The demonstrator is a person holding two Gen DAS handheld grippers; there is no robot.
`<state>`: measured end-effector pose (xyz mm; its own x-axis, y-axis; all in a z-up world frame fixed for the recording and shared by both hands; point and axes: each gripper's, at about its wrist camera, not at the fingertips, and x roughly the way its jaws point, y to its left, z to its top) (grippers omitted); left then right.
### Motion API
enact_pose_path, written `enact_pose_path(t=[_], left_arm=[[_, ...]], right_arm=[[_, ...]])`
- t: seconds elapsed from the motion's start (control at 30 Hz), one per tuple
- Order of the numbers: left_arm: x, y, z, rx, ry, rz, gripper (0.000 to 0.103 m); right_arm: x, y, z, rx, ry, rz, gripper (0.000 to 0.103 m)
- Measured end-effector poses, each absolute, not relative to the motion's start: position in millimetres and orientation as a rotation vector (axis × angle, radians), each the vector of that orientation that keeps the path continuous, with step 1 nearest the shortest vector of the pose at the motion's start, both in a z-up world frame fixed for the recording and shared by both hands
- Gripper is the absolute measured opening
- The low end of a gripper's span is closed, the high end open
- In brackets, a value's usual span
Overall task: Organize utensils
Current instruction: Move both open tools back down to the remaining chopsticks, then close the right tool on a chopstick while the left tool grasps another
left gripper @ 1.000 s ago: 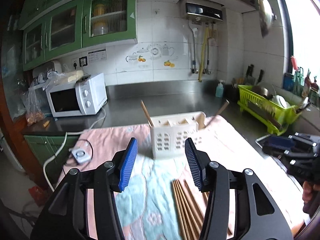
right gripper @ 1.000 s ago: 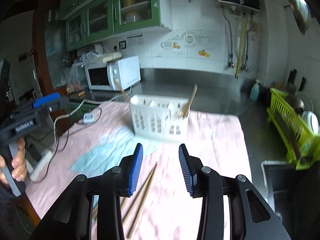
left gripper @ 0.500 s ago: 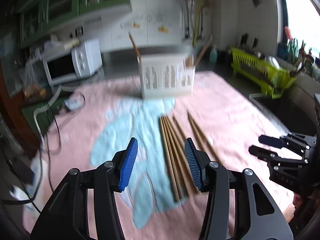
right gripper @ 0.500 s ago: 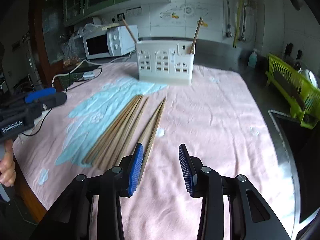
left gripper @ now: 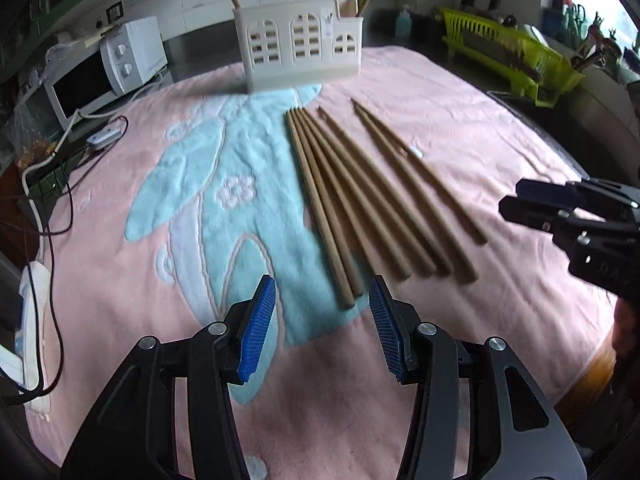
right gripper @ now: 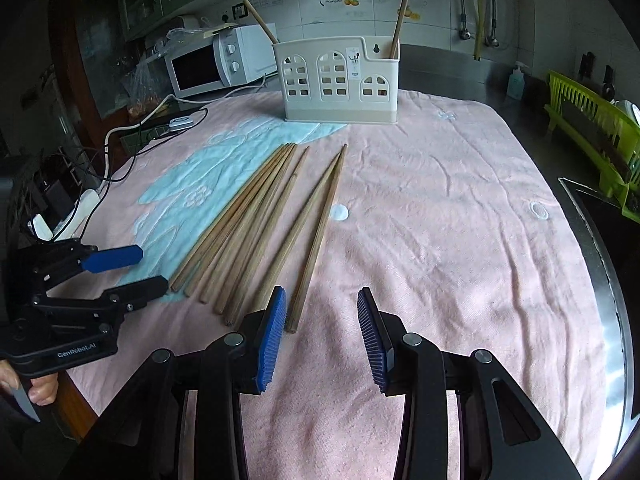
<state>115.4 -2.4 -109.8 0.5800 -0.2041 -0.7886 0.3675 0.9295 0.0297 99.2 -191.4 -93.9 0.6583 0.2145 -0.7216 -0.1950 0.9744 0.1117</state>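
Several wooden chopsticks lie side by side on the pink and blue towel; they also show in the right wrist view. A white plastic utensil holder stands at the far end of the towel with two chopsticks upright in it, and shows in the right wrist view too. My left gripper is open and empty, just before the near ends of the leftmost chopsticks. My right gripper is open and empty, by the near end of the rightmost chopstick.
A white microwave and cables with a power strip sit at the left. A green dish rack stands at the right by the sink edge. The towel's near edge hangs over the counter front.
Both grippers have tilted down and dropped toward the towel. The view went from the holder and wall to the chopsticks' near ends. Both grippers stay open.
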Motion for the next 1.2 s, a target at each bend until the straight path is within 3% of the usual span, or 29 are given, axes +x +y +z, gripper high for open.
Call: enact_pose_path(t=[0.83, 1.0, 1.2], left_arm=[[121.3, 16.3, -122.1, 0.190, 0.903, -0.265, 0.049], [126.3, 15.9, -120.2, 0.165, 0.895, -0.241, 0.034], [139.3, 10.2, -123.2, 0.142, 0.882, -0.242, 0.026]], right_arm=[[101.6, -191.6, -102.7, 0.037, 0.846, 0.228, 0.037], [100.9, -188.2, -102.5, 0.029, 0.845, 0.237, 0.037], [101.5, -184.3, -104.2, 0.024, 0.852, 0.241, 0.036]])
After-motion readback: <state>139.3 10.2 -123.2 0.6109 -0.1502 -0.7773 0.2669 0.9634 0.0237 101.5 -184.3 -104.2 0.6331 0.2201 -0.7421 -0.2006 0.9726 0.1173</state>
